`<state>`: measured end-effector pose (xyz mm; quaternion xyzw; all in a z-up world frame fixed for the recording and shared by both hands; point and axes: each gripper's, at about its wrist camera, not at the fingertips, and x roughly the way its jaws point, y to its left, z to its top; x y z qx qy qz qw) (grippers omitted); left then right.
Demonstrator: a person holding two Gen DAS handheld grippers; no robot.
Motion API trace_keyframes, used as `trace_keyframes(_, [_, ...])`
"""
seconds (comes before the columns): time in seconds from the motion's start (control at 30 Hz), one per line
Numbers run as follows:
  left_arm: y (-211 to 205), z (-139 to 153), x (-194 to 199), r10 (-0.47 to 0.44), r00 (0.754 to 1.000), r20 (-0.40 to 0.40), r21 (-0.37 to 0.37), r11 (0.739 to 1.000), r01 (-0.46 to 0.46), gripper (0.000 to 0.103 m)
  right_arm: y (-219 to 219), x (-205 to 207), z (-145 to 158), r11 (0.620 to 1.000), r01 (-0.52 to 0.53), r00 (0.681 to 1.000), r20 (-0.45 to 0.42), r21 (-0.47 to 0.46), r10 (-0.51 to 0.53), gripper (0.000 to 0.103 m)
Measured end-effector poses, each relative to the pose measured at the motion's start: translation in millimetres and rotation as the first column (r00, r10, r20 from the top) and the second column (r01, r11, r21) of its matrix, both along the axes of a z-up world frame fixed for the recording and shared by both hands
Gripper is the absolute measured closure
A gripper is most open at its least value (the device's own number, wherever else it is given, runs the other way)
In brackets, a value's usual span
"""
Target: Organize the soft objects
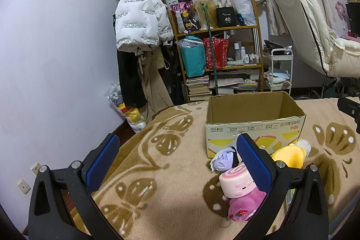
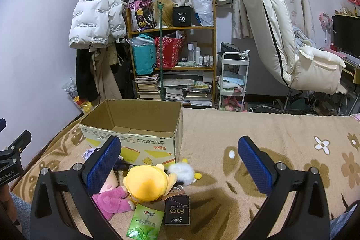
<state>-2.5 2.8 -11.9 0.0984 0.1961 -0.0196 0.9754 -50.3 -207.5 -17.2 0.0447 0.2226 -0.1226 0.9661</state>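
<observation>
An open empty cardboard box [image 1: 254, 125] [image 2: 135, 127] stands on the beige blanket. In front of it lie soft toys: a yellow plush [image 2: 146, 186] [image 1: 289, 155], a pink plush with a strawberry [image 1: 244, 204] [image 2: 112, 201], a pink swirl roll plush [image 1: 236, 182], a purple-white plush [image 1: 222, 159] and a white fluffy pom toy [image 2: 182, 172]. My left gripper [image 1: 177, 161] is open and empty, left of the toys. My right gripper [image 2: 180, 163] is open and empty, above the yellow plush and pom toy.
A green tea packet [image 2: 145, 222] and a black "Face" packet [image 2: 176, 209] lie on the blanket [image 2: 258, 127] in front of the toys. Beyond the bed stand a cluttered wooden shelf [image 2: 173, 48], hanging coats [image 1: 139, 21], a white cart [image 2: 234, 78] and a white chair [image 2: 292, 37].
</observation>
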Motion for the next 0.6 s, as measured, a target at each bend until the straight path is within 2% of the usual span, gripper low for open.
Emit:
trace_keyframes(0.53, [-1.1, 0.7, 0.7, 0.0, 1.0, -0.001, 0.003, 1.0, 0.0, 0.0, -0.6, -1.4, 4.4, 1.0, 0.0, 1.0, -0.002, 0.001, 0.0, 0.0])
trace_keyframes(0.6, [-1.0, 0.3, 0.4, 0.0, 1.0, -0.002, 0.003, 1.0, 0.0, 0.0, 1.7, 2.2, -6.8, 1.0, 0.0, 1.0, -0.002, 0.002, 0.0, 0.0])
